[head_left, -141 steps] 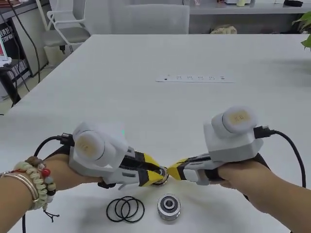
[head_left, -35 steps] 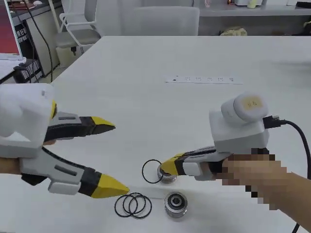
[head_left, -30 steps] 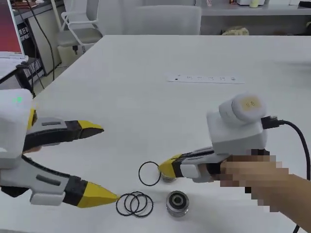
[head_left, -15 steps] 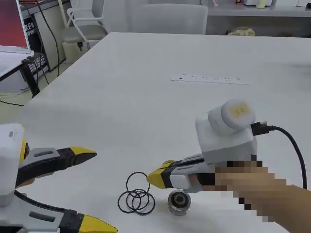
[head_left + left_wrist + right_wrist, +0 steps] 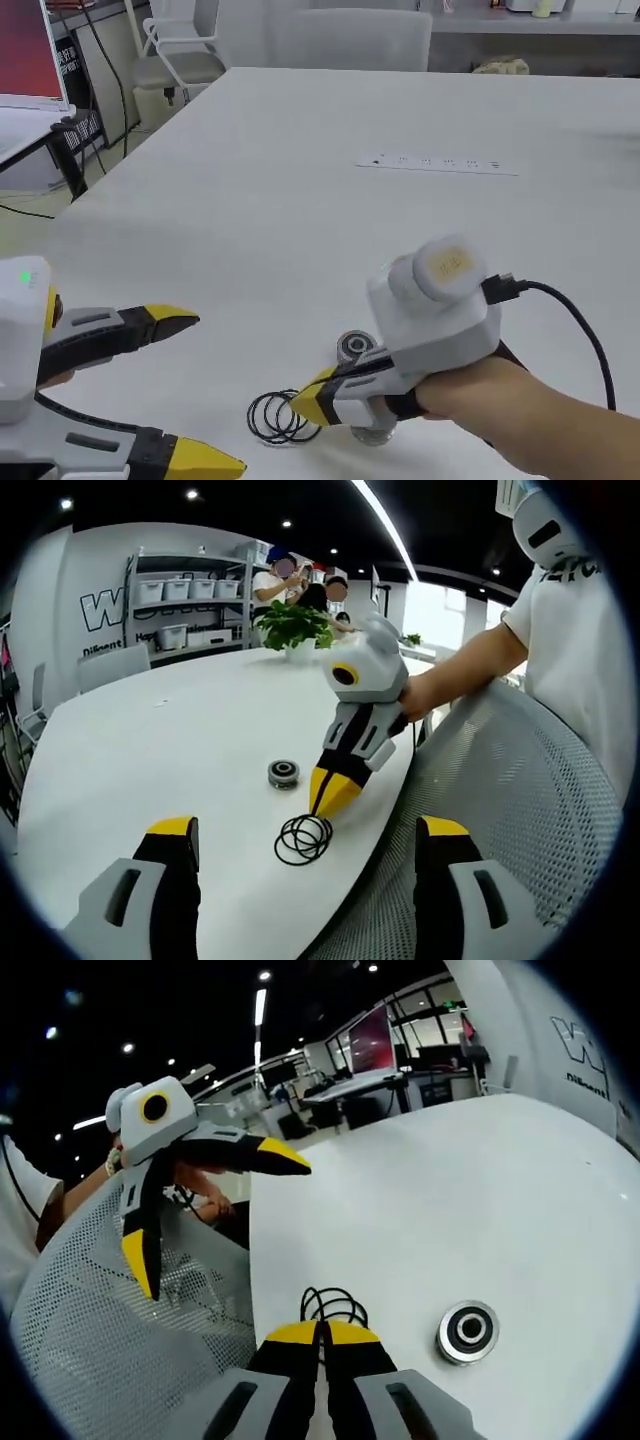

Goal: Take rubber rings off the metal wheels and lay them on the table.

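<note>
The right gripper (image 5: 305, 405), jaws together, has released the small silver metal wheel (image 5: 355, 347), now just behind it. The thin black rubber rings (image 5: 270, 420) lie at its tips. The left gripper (image 5: 208, 392) waits with jaws wide apart, so that ring seems delivered.

Office, white table (image 5: 300, 200), mesh chair (image 5: 500, 810), shelves (image 5: 175, 605)

A white power strip (image 5: 437, 163) lay flat on the far part of the white table (image 5: 300, 200). Pale office chairs (image 5: 325, 35) stood beyond its end. A leafy potted plant (image 5: 293, 625) stood before shelves (image 5: 180, 600) of storage bins. A grey mesh chair back (image 5: 500, 810) curved close by.
</note>
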